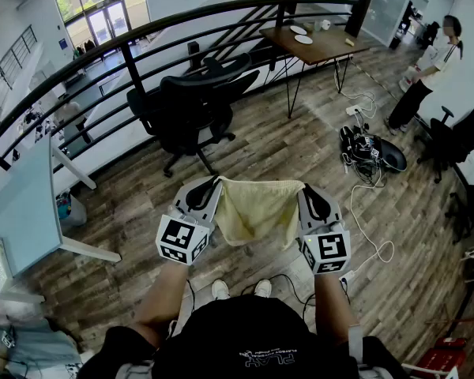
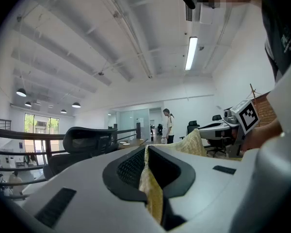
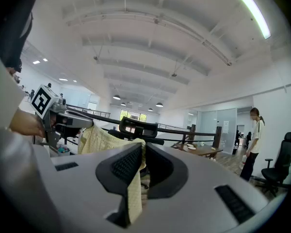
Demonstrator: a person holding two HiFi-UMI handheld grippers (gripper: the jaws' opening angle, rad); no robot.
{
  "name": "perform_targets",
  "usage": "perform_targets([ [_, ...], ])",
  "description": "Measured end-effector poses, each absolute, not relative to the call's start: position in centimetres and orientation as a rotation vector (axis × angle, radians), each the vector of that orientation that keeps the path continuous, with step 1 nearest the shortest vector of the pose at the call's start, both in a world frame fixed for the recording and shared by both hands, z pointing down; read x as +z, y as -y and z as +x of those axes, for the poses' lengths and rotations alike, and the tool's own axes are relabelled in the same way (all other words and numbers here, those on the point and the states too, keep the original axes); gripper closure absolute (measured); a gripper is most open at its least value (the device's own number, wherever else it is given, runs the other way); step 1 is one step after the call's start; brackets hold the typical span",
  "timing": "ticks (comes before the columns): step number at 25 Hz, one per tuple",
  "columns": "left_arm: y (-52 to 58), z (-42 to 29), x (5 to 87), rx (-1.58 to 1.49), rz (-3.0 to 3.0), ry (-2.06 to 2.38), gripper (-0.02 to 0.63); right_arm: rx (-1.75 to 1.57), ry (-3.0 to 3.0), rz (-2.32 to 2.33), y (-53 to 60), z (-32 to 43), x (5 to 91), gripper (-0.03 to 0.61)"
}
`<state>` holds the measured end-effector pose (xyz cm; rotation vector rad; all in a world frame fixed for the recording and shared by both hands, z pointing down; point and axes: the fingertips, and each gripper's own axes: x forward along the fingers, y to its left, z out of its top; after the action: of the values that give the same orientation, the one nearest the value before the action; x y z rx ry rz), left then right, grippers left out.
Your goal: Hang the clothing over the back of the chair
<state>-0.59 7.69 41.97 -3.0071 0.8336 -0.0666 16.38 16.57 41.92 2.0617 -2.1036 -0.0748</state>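
1. Only the head view takes in the whole cloth (image 1: 257, 212). It is pale yellow and loosely woven, stretched by its top corners between the two grippers. Its lower edge sags in a soft curve above the wood-plank floor (image 1: 300, 140).
2. The left gripper view shows the left gripper (image 2: 146, 152) up close, its fingers pinching a thin fold of the cloth (black ribbed pads set in a smooth grey shell). The fabric runs off to the right from there.
3. The right gripper view shows the right gripper (image 3: 141, 154) pinching the opposite corner the same way, with a strip of fabric hanging down between its fingers.
4. The chair (image 1: 193, 105) is a black office chair on a wheeled star base. It stands ahead of the cloth, well apart from it, beside a curved dark railing (image 1: 142, 34).
5. Both gripper views look level across the room and catch the white ceiling. The head view instead shows a wooden bench (image 1: 320, 50) carrying white plates (image 1: 303, 39), and a person (image 1: 426, 77) standing nearby.
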Motion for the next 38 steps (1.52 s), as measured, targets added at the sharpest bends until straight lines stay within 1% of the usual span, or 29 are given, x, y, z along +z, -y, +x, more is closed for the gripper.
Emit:
perform_targets([
  [20,-5.8,-4.6,41.5,-0.031,-2.989,-0.833,0.580,-0.115,2.125,2.122,-14.5,13.0,42.3,0.540],
  [29,-4.3,-8.4,40.8,-0.013,-2.982,-0.817,0.580,-0.141,2.123,2.114,-12.8,9.1,41.5,0.540],
  [38,-1.3,-7.0,40.8,-0.014,-2.968,-0.852,0.580,-0.218,2.126,2.046,-8.5,10.6,40.6,0.540],
])
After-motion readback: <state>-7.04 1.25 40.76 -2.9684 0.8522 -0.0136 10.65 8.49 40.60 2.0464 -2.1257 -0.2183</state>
